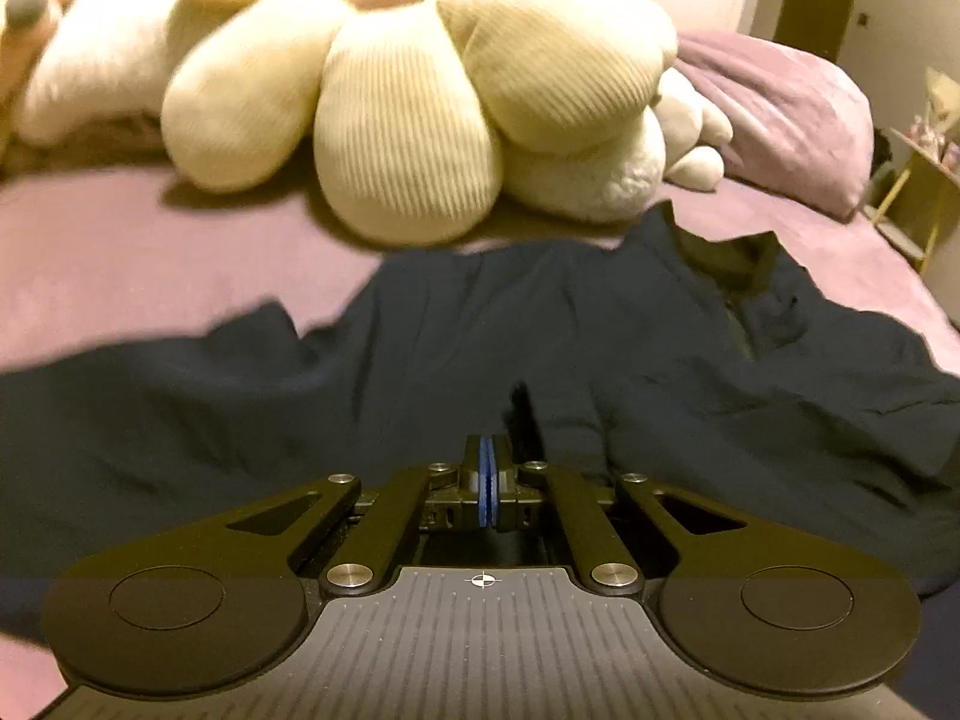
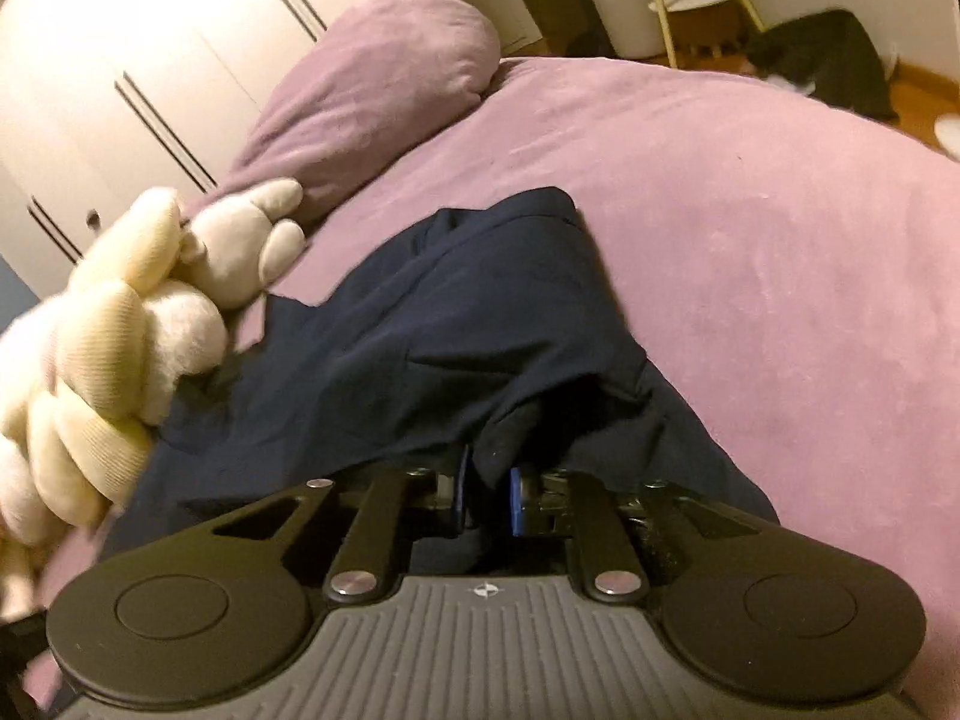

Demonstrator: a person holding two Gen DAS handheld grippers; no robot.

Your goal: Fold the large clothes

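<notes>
On the mauve bedcover [image 2: 750, 228] your dark navy garment [image 1: 420, 348] lies spread, bare cover beyond its right edge. Your left gripper [image 1: 487, 483] is closed tight with nothing visibly caught; your right gripper [image 2: 485, 495] pinches a navy fold. Cream ribbed flower-shaped plush cushion [image 1: 408, 120] crowds the far hem; only the right view shows the white wardrobe [image 2: 120, 60].

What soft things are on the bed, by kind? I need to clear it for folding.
Dark navy garment: 1
Cream plush toys: at least 1; the heap blurs together
Purple pillow: 1
Total: 3 at least, all on the purple bedspread
</notes>
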